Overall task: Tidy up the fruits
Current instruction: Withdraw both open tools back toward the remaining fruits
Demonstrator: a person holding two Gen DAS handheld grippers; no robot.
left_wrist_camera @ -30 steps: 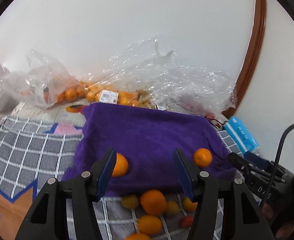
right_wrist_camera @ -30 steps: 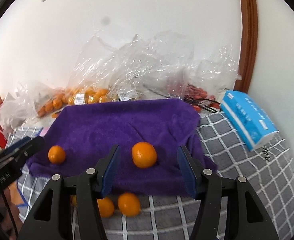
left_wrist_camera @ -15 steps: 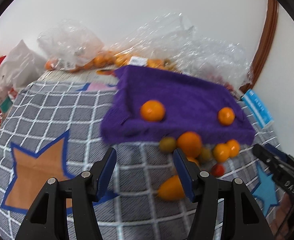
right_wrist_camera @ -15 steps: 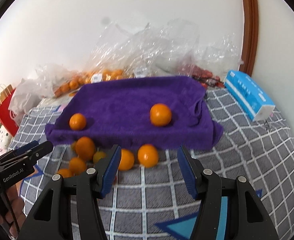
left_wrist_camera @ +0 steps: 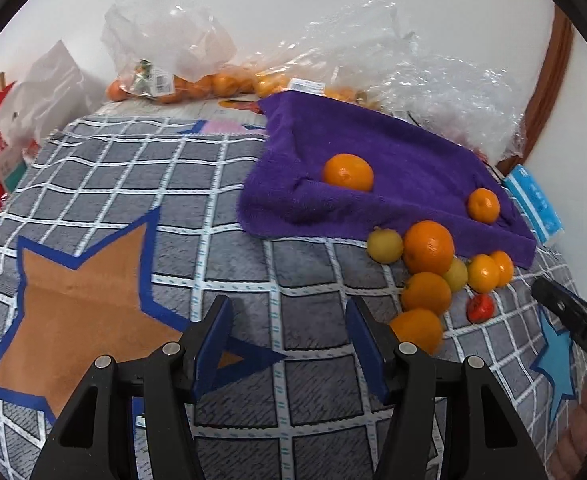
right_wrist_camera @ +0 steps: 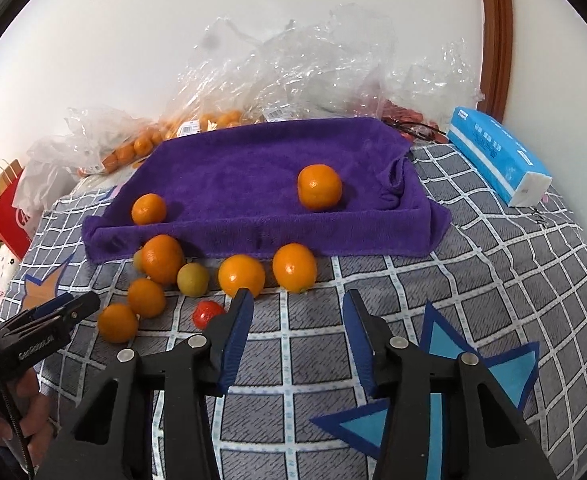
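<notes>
Both empty, left gripper (left_wrist_camera: 287,340) spread, right gripper (right_wrist_camera: 295,330) jaws just narrowing, so next is grabbing a loose round orange (right_wrist_camera: 294,267) at 12 o'clock for the fuzzy purple towel (right_wrist_camera: 253,184).

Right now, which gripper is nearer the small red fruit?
Right. The right gripper is just beside the small red fruit; the left gripper is farther off, with an orange between.

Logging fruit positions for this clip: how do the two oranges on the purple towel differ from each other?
The right orange looks larger than the left orange. The right orange sits mid-towel, back from the edge; the left orange sits at the front left edge of the purple towel, just above the loose fruit on the blanket. Both are round, orange, and untouched by either gripper.
</notes>
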